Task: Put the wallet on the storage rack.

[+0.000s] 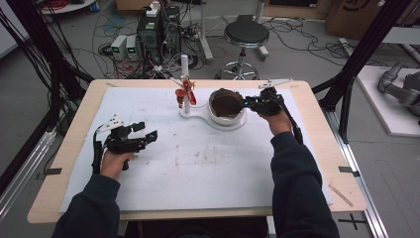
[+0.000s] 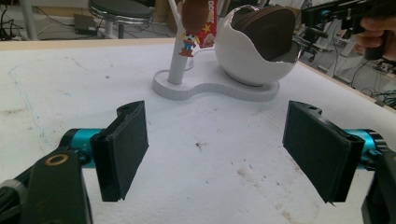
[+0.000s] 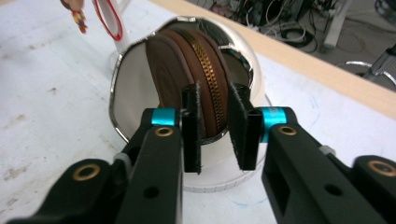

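Note:
A brown zippered pouch [image 1: 227, 105] [image 2: 266, 28] [image 3: 173, 70] stands on edge inside a white egg-shaped bowl [image 1: 225, 120] [image 2: 243, 60] [image 3: 130, 79] at the far middle of the mat. My right gripper [image 1: 246, 103] [image 3: 215, 93] reaches over the bowl's right rim, its jaws drawn close on the pouch's zipper edge. The bowl shares a white base [image 1: 193, 113] [image 2: 210, 88] with a post [image 1: 184, 64] carrying a red figure keychain [image 1: 186, 93] [image 2: 198, 23]. At the mat's left, well short of the stand, my left gripper [image 1: 147, 130] [image 2: 215, 126] is open and holds nothing.
A white mat [image 1: 198, 163] covers most of the wooden table [image 1: 322, 148]. A round stool [image 1: 246, 33], computers and cables [image 1: 148, 34] stand on the floor beyond the far edge. Black frame posts [image 1: 364, 49] rise at both sides.

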`<state>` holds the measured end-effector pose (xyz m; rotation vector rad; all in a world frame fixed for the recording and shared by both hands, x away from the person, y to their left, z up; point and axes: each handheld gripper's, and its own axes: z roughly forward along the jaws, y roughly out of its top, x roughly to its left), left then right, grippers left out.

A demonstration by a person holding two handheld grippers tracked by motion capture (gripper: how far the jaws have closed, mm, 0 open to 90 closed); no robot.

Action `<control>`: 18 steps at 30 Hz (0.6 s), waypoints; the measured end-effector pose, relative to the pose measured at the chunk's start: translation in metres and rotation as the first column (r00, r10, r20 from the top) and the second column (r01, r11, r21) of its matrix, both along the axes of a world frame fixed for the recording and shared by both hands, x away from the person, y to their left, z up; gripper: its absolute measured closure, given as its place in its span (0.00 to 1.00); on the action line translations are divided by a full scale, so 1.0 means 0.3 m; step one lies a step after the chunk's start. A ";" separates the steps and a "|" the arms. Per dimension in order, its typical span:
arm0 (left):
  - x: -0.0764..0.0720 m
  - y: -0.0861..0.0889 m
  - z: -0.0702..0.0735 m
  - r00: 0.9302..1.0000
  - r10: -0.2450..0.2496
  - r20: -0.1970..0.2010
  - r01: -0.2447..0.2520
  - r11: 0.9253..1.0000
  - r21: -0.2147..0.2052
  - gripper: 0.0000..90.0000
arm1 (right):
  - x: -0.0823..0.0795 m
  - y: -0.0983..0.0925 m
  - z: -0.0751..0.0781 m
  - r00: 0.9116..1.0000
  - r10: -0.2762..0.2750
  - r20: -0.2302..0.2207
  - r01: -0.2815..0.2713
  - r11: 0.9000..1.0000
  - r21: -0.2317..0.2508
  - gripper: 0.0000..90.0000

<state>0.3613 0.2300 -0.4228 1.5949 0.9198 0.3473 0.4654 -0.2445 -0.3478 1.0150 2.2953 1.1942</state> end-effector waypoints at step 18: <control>0.013 -0.006 0.031 0.997 0.032 0.072 -0.035 0.999 0.036 0.20 | -0.313 -0.258 -0.115 0.980 -0.159 0.122 0.161 0.987 -0.006 0.31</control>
